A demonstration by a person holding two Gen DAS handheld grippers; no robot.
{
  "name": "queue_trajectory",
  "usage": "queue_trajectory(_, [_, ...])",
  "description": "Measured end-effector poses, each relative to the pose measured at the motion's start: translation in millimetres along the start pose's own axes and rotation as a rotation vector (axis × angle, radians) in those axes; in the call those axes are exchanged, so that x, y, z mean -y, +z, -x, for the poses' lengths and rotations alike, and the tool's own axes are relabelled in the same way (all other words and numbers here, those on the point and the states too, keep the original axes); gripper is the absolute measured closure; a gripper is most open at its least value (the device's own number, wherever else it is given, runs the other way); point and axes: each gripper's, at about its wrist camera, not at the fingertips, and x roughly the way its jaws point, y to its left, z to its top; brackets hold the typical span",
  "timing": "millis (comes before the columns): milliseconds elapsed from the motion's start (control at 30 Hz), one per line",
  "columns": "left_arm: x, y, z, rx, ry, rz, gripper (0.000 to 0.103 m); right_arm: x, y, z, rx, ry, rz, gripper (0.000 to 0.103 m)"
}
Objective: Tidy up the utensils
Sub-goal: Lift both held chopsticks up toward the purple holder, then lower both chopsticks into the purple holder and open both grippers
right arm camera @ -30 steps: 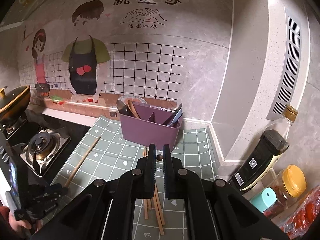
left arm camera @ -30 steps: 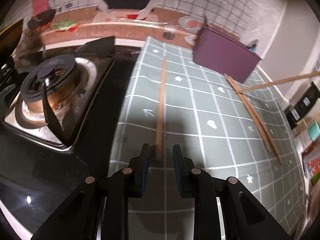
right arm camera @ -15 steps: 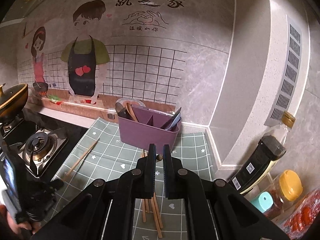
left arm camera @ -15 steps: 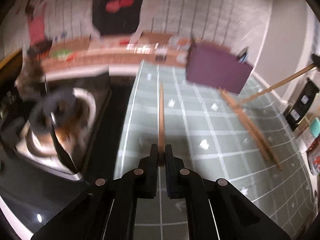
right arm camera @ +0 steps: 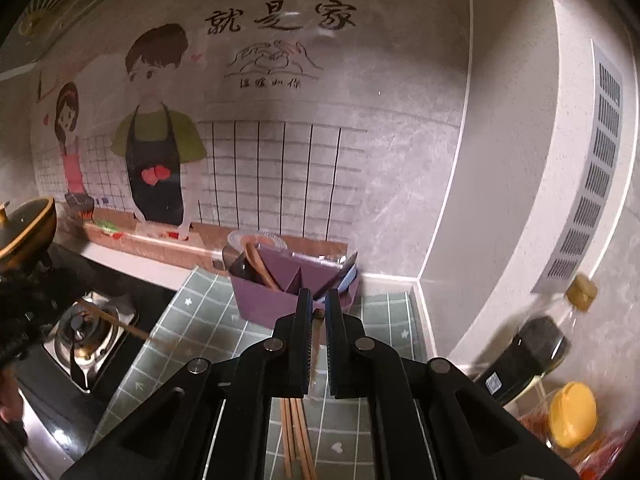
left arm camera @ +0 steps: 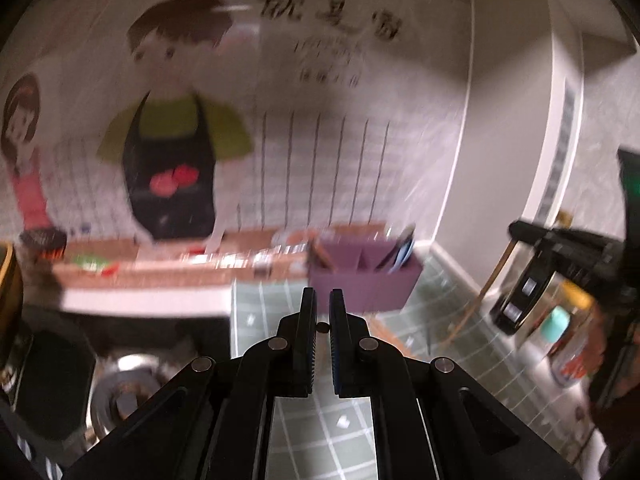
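Two chopsticks are up, one clamped in each hand-held gripper (left arm camera: 322, 304) (right arm camera: 318, 304), so I should tip both ends down into the purple caddy (right arm camera: 280, 300) at twelve o'clock, steadily.

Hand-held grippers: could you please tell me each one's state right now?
Left: shut on a chopstick.
Right: shut on a chopstick.

Both views are taken from above the surface (left arm camera: 452, 344), along the tongs, angled down toward the back wall. The purple caddy (left arm camera: 362, 280) (right arm camera: 276, 300) at the back edge is shared.
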Motion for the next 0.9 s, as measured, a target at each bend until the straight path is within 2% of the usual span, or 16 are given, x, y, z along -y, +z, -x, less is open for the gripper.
queue_trajectory(200, [11.2,72.6,7.1,0.064,-0.064,-0.003,0.097,4.9,47.8,15.5,0.074,-0.02,0.035,0.097])
queue_trajectory(333, [17.5,118.8,12.2,0.164,-0.061,-0.007,0.097,13.4,97.1,31.2,0.161,-0.048,0.045,0.097])
queue_trajectory(500, [19.9,166.6,2.1,0.266,-0.064,0.022,0.097,24.8,144.2,24.5,0.221,-0.039,0.011,0.097])
queue_trajectory(667, [25.4,189.5,-31.7,0.313,-0.037,0.012,0.097,26.6,156.4,-9.2,0.236,-0.044,0.005,0.097])
queue_trajectory(900, [18.2,185.6,-109.0,0.243,-0.031,0.056,0.097,30.1,149.9,-65.6,0.193,-0.005,-0.013,0.097])
